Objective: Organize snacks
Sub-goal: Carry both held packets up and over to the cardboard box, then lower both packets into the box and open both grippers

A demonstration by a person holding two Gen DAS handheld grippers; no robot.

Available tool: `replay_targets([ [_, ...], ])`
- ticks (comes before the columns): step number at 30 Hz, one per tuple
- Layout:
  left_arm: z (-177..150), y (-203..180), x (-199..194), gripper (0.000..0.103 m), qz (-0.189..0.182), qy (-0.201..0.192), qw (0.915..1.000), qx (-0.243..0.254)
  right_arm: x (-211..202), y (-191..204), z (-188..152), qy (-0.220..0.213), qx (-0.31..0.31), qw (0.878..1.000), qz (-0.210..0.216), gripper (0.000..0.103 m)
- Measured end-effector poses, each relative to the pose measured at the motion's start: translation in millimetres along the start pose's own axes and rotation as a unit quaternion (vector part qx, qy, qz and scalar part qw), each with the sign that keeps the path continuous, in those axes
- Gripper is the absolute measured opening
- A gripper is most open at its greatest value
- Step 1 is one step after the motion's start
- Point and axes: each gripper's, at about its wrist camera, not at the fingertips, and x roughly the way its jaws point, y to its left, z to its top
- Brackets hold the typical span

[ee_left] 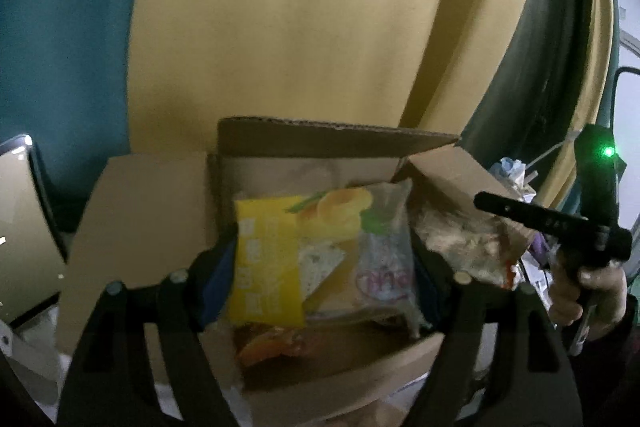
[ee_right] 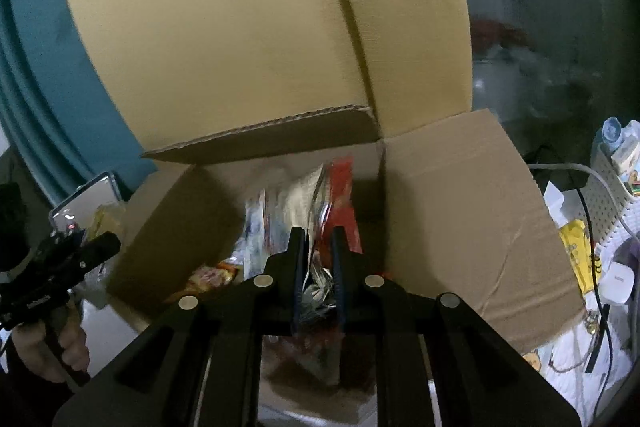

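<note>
An open cardboard box holds snack packets. My left gripper is shut on a yellow and orange snack packet, held flat above the box opening. An orange packet lies in the box below it. My right gripper is shut on a silver and red snack packet, held upright over the same box. The right gripper also shows in the left wrist view, with its packet at the box's right side. The left gripper shows at the left of the right wrist view.
A large tan cardboard sheet stands behind the box against a teal wall. A white perforated basket, cables and small items lie to the right. A shiny panel stands at the left.
</note>
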Motion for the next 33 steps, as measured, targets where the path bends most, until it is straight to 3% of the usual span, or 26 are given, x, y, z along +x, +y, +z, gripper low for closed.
replay_targets([
  [2,0.1,1.3,5.6,0.089,-0.010,0.003,0.9999,0.002,3.6,-2.1,1.6,0.000,0.002,1.000,-0.014,0.015],
  [8,-1.0,1.2,2.1,0.089,-0.007,-0.002,1.0000,0.002,5.5,-1.9,-2.4,0.011,-0.001,1.000,-0.023,0.016],
  [16,-6.4,-6.0,-21.0,0.089,-0.007,-0.011,0.9999,0.001,-17.1,10.7,-12.3,0.010,-0.007,0.999,-0.030,0.046],
  [33,-34.1,-36.8,-72.7,0.090,-0.022,-0.008,0.9996,0.015,-81.6,25.6,-49.0,-0.001,-0.019,0.999,-0.048,0.050],
])
